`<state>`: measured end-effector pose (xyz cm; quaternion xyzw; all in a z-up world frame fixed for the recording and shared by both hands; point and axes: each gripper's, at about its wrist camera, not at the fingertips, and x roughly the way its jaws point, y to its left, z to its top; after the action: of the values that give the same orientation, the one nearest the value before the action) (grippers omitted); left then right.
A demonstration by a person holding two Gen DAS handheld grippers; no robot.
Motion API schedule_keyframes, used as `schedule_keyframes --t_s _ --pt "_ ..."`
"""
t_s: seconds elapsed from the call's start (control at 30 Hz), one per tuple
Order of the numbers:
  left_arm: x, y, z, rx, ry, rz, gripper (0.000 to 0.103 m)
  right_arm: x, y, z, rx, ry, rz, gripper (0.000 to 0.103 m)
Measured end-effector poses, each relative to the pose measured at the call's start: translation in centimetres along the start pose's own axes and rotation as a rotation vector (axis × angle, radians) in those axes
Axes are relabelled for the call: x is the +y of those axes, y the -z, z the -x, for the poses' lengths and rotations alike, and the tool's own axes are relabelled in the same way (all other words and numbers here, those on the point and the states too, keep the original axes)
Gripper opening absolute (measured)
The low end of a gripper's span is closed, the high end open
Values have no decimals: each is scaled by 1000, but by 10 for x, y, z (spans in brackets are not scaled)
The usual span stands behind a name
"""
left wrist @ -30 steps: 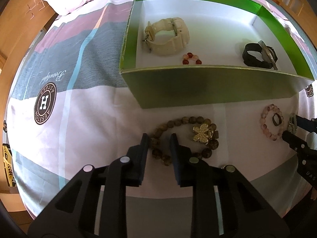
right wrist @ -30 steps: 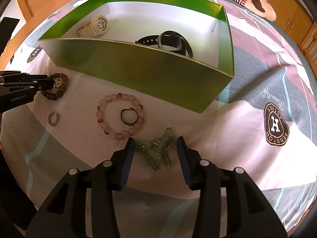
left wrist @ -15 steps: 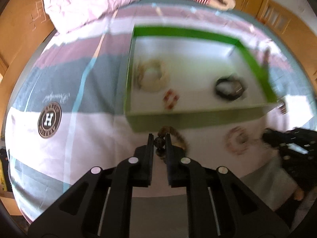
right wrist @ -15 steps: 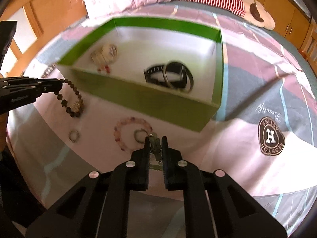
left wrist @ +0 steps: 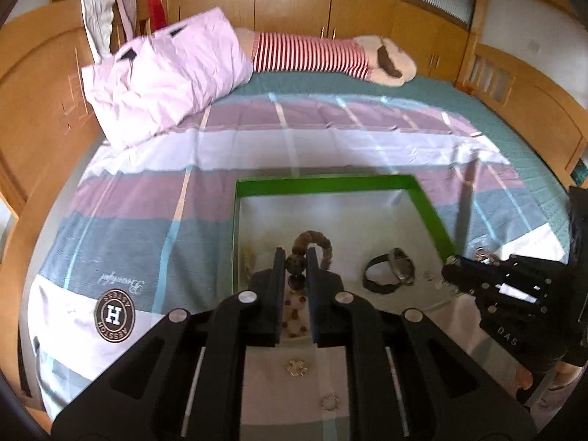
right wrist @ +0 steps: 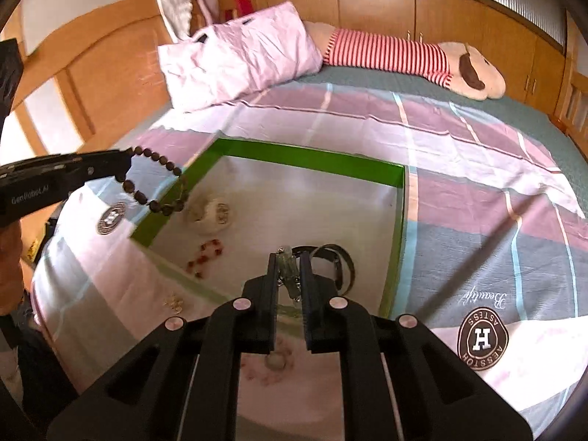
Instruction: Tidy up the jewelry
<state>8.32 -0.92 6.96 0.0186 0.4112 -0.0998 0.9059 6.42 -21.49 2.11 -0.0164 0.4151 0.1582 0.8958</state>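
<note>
**Both Grippers Loaded Above the Box**

Progress: the green box (right wrist: 397, 198) beyond both sets of fingers holds a white watch (right wrist: 211, 213), a red bead bracelet (right wrist: 205, 253) and a black watch (left wrist: 389, 270). A pink bracelet (right wrist: 268, 367) lies on the bed below the right fingers; two small ornaments lie below the left fingers.

Pose: the left gripper (left wrist: 296, 266) is raised, fingers clamped on the brown bead bracelet (right wrist: 154, 183), which hangs over the box's rim. The right gripper (right wrist: 289, 268) is raised, fingers clamped on a pale green ornament (right wrist: 288, 275) over the box.
</note>
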Motion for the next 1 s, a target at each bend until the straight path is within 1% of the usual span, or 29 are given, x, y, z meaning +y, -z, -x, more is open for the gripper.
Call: schedule_keyframes --t_s 0.1,0.17,0.23,0.27,0.3,0.33,0.37,0.4,0.47,0.5,0.57,0.6,0.67,0.73,0.77,0.87,0.9,1.0 --pt "5 6 -29 59 -28 7 11 -6 5 -23 48 16 -21 11" --pt "9 11 -44 89 -40 10 11 -7 10 -33 73 22 -26 14" --pt "10 15 -51 102 -48 6 11 -7 14 -33 82 18 -31 28" --pt "10 17 -52 106 -53 3 11 -7 15 -27 64 12 -35 42" --pt "11 19 -51 105 -56 3 12 -6 15 -22 46 7 -38 53" --pt "11 21 -49 99 -55 5 21 -5 16 -16 28 0 -38 60" --pt "12 25 -44 97 -49 9 30 -4 18 -7 13 -13 -37 62" --pt "13 27 -40 94 -48 13 43 -2 20 -1 6 -24 -35 62" --pt "14 40 -23 73 -54 26 44 1 26 13 -4 -58 -36 62" --pt "15 47 -16 73 -56 28 46 5 34 21 -7 -89 -33 62" --pt "17 62 -8 81 -64 42 46 10 46 28 -2 -114 -30 62" --pt "20 72 -7 105 -72 56 48 12 52 27 6 -113 -31 62" --pt "22 87 -10 154 -87 62 48 14 65 18 47 -95 -53 62" --pt "20 93 -15 180 -79 66 50 13 74 4 98 -75 -103 63" --pt "18 95 -19 185 -87 50 50 12 78 -4 126 -60 -140 62" --pt "10 98 -25 178 -128 3 57 15 82 -16 143 -11 -197 63" --pt "9 98 -27 180 -127 -2 58 16 81 -18 146 2 -206 63" --pt "6 100 -31 191 -118 -14 58 24 74 -28 157 52 -202 63"
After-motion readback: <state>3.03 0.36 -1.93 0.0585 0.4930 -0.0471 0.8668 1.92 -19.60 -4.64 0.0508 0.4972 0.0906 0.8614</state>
